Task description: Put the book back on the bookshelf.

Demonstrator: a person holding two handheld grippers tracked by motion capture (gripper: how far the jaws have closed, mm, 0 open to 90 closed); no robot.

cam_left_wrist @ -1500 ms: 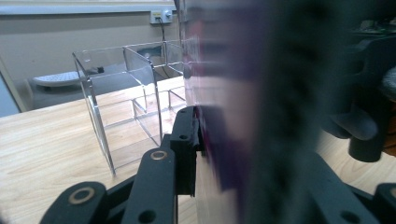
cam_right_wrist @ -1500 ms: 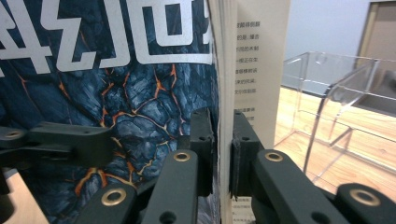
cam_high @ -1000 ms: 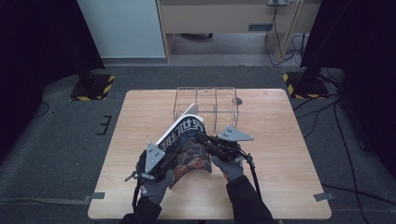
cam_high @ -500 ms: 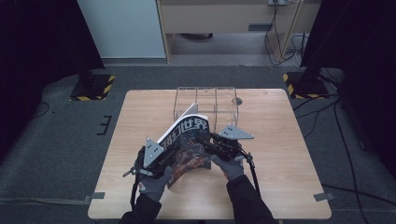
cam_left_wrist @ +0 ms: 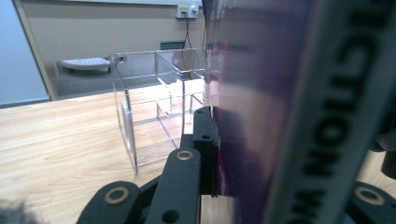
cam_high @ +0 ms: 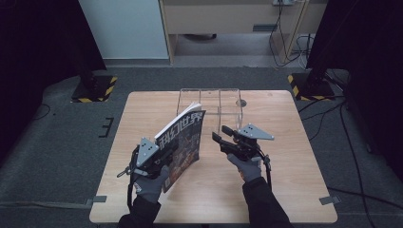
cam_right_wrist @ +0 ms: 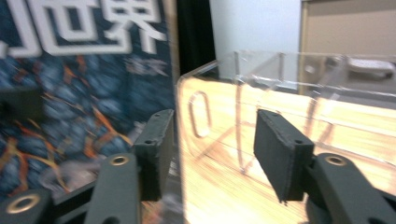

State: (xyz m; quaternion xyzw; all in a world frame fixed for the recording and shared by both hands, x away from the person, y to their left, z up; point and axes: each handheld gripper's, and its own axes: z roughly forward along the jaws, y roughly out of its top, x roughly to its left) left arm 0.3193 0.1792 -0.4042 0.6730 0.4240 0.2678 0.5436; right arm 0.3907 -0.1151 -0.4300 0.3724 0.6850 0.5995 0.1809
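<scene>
Wooden desk [cam_high: 294,190], pale, mostly bare on near and right sides. Clear acrylic organizer [cam_high: 211,102] at far middle, open-topped, split into compartments. Science-fiction magazine [cam_high: 183,142] held upright off the desk, left of centre, just short of the organizer. Left hand-held gripper [cam_high: 159,159] clenched on the magazine's lower edge, jaw flat against the cover in the left gripper view [cam_left_wrist: 205,140]. Right hand-held gripper [cam_high: 219,137] released, jaws just opening, nothing between them; just right of the magazine, pointing toward the organizer.

Step in hand, by judgement: handover done, one-gripper carry toward the organizer. Next move likely needs spine lined up with a compartment slot, then lowering straight. Thin acrylic walls close ahead; free room above and behind.
</scene>
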